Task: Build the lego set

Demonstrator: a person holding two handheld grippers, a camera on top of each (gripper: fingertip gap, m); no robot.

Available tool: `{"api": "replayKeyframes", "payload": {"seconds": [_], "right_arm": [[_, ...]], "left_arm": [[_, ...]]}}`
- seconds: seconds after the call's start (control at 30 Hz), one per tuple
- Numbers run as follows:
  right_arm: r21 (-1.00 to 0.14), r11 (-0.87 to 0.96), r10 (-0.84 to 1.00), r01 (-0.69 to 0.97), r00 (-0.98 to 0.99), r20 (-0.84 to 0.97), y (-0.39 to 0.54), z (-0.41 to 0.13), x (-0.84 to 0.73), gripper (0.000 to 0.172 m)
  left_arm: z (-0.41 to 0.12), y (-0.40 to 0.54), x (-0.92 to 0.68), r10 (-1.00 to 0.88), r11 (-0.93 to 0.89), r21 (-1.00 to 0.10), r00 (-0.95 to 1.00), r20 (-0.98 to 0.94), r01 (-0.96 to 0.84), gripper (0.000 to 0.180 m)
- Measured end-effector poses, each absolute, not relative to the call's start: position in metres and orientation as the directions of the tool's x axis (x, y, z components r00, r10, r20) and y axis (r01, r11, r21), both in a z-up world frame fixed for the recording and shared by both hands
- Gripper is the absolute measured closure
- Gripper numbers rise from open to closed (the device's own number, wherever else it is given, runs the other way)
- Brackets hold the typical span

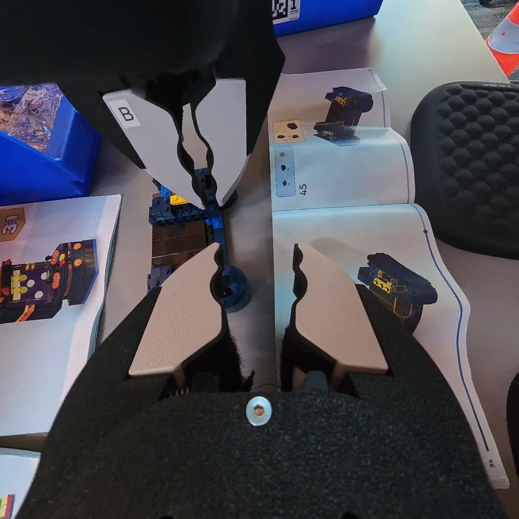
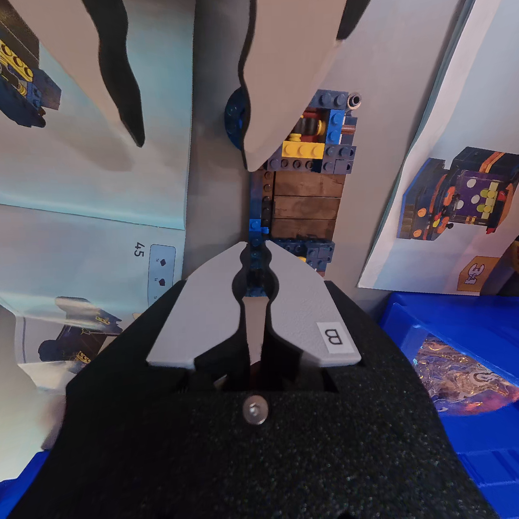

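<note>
A brick model [image 1: 177, 238] of dark brown tiles, dark blue bricks and one yellow brick lies on the grey table [image 1: 252, 224]. A dark blue strip [image 1: 220, 238] runs along its edge and ends at a dark blue round piece [image 1: 236, 292]. My right gripper [image 1: 209, 205] comes in from the far side and is shut on the far end of that strip. In the right wrist view, my right gripper [image 2: 256, 248] pinches the strip [image 2: 255, 202] between both pads. My left gripper [image 1: 256, 250] is open, its left finger [image 1: 196, 280] next to the round piece. The open left gripper [image 2: 193, 153] also shows in the right wrist view.
An open instruction booklet [image 1: 351, 174] lies right of the model and a second booklet [image 1: 42, 280] lies left. A blue bin [image 1: 42, 174] with plastic bags stands at the far left. A black bumpy cushion [image 1: 471, 168] is at the right, with a blue box [image 1: 323, 16] behind. Across from one pair of fingers to the other is roughly 7 centimetres.
</note>
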State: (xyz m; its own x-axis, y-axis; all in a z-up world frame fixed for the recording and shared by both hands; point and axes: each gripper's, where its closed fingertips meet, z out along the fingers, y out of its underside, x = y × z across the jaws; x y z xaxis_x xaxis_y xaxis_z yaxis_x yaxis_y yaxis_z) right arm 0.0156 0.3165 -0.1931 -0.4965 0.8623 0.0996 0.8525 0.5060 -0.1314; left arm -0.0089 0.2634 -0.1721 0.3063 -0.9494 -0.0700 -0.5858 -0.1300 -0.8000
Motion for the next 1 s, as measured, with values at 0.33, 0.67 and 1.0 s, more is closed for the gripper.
{"api": "replayKeyframes", "payload": {"seconds": [0.33,0.67,1.0], "right_arm": [[-0.129,0.507,0.862,0.852,-0.498,0.094,0.3163,-0.1933,0.0154,0.165],[-0.141,0.499,0.866,0.855,-0.492,0.082,0.3170,-0.1930,0.0141,0.164],[-0.146,0.507,0.862,0.849,-0.499,0.092,0.3179,-0.1940,0.0134,0.165]], "left_arm": [[-0.1733,0.2620,-0.0073,-0.951,-0.126,-0.796,0.300,-0.073,-0.592,0.135],[-0.1747,0.2618,-0.0069,-0.951,-0.117,-0.794,0.298,-0.084,-0.596,0.131],[-0.1760,0.2624,-0.0069,-0.952,-0.117,-0.798,0.296,-0.079,-0.591,0.131]]}}
